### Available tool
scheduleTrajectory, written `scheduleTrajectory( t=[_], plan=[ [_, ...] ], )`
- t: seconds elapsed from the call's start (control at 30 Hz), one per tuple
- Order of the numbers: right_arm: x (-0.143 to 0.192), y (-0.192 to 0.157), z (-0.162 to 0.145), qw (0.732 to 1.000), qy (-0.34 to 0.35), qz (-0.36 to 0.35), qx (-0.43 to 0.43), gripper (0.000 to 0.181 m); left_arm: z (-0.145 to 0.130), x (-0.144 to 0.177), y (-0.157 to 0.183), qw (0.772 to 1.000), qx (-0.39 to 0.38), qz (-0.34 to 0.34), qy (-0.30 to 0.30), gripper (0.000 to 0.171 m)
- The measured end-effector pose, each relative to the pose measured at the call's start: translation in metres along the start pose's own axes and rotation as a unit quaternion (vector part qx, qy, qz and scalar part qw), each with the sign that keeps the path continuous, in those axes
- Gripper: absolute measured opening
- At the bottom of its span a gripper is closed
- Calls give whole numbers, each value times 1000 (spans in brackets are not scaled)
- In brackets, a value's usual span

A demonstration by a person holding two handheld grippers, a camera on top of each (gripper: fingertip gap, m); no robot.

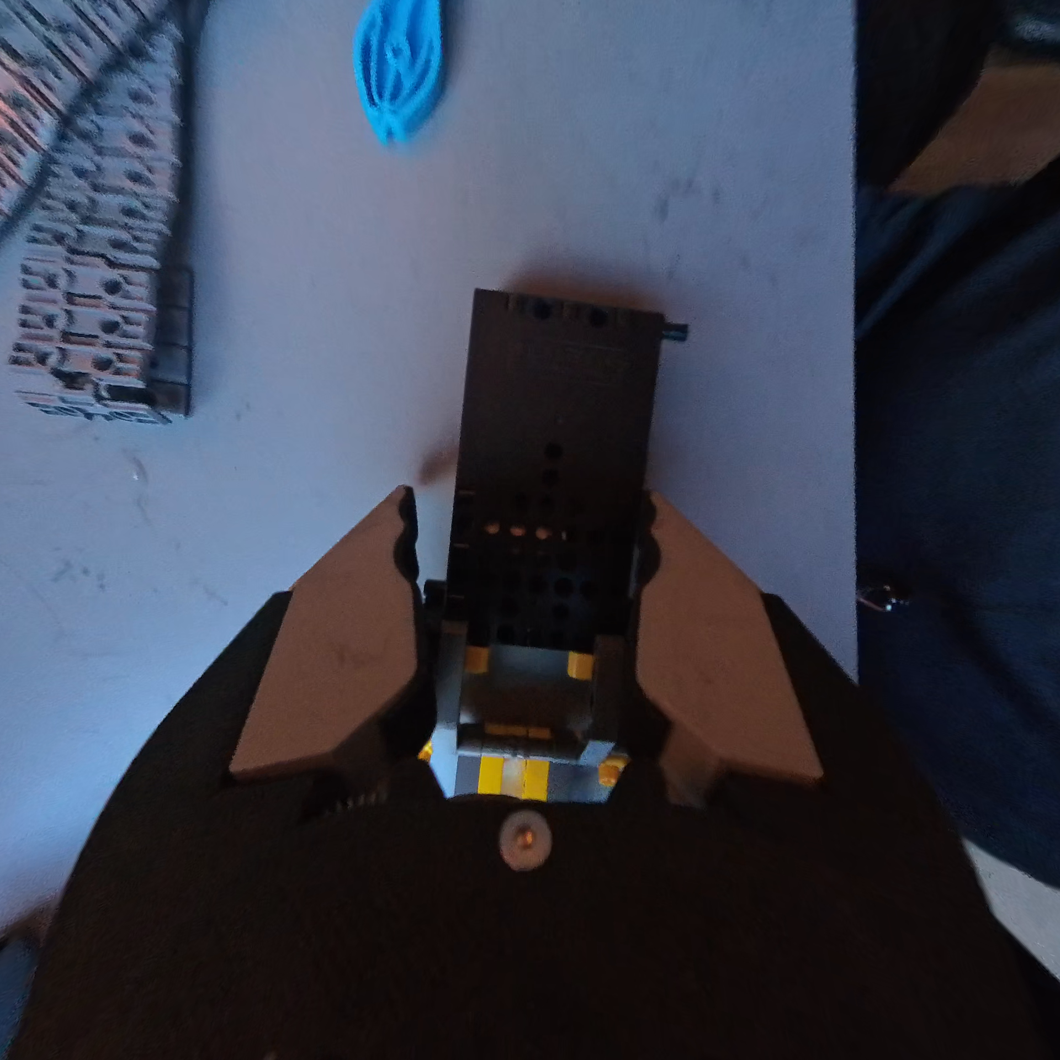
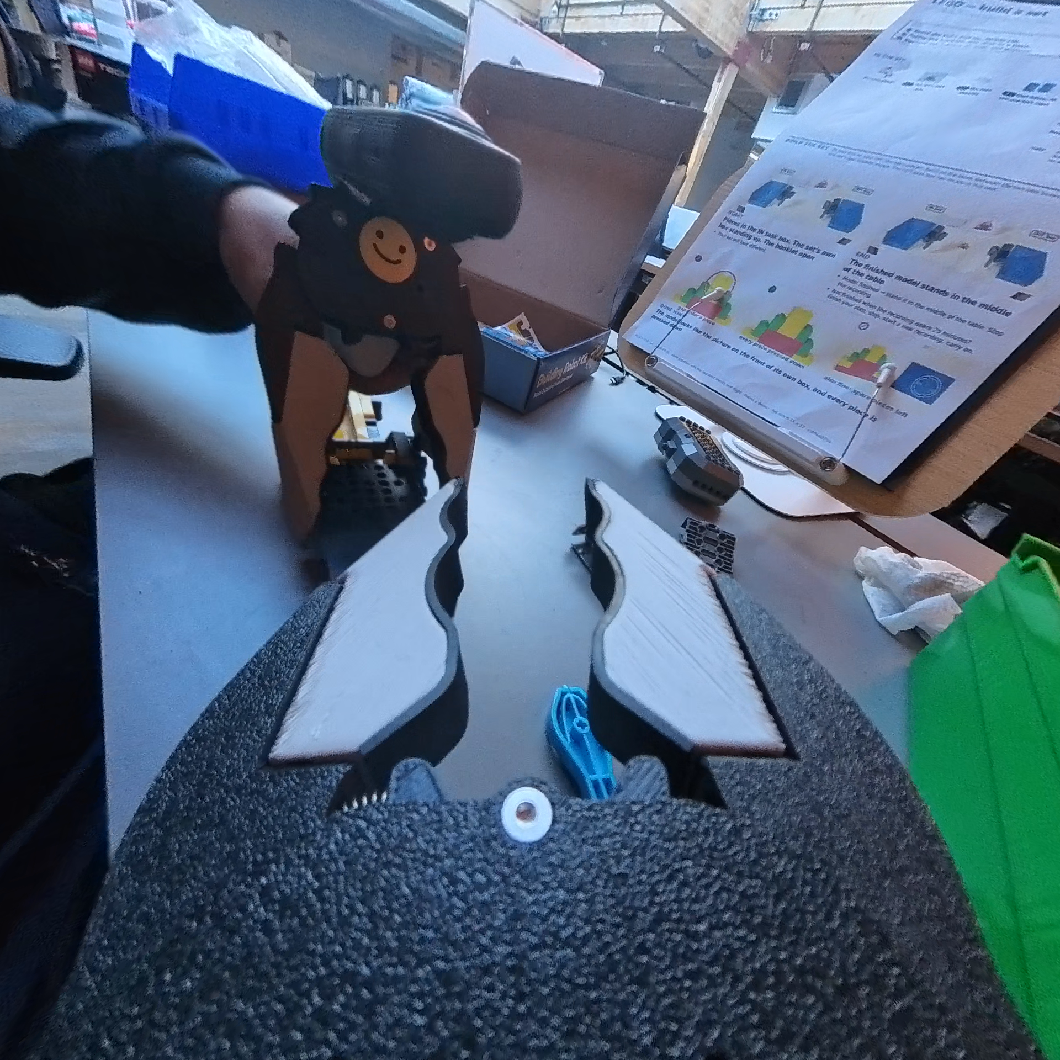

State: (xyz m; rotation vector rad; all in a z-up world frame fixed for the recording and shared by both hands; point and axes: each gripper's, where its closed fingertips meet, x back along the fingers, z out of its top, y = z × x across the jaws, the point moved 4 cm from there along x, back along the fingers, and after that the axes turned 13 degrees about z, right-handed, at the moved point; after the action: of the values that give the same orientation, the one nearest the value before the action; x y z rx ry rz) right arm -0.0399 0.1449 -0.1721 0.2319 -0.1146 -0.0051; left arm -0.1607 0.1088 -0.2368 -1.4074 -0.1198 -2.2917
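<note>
The left gripper (image 1: 530,510) clamps a black-and-yellow brick model (image 1: 553,505) against the table (image 1: 287,516); its tall black end could tip. The right gripper (image 2: 522,505) hangs open and empty above a blue tool (image 2: 576,740), and might knock it.

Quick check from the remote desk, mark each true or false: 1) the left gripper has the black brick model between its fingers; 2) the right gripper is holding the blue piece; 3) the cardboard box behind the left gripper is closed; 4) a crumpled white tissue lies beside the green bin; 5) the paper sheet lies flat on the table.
1) The left gripper has the black brick model between its fingers. True.
2) The right gripper holds the blue piece. False: it is open and empty; the piece lies on the table beneath it.
3) The cardboard box is closed. False: its lid stands open.
4) A white tissue lies beside the green bin. True.
5) The paper sheet lies flat. False: it leans on a tilted wooden stand.
</note>
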Motion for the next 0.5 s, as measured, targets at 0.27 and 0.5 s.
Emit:
scheduleTrajectory(
  t=[0.27, 0.5],
  plan=[
    [15, -22, 16, 987, 83, 95, -99, 25, -14, 56, -34, 974, 149, -9, 173, 0],
    [-7, -78, 16, 966, -27, 222, -131, 48, -10, 40, -30, 986, 72, 109, 107, 28]
  ],
)
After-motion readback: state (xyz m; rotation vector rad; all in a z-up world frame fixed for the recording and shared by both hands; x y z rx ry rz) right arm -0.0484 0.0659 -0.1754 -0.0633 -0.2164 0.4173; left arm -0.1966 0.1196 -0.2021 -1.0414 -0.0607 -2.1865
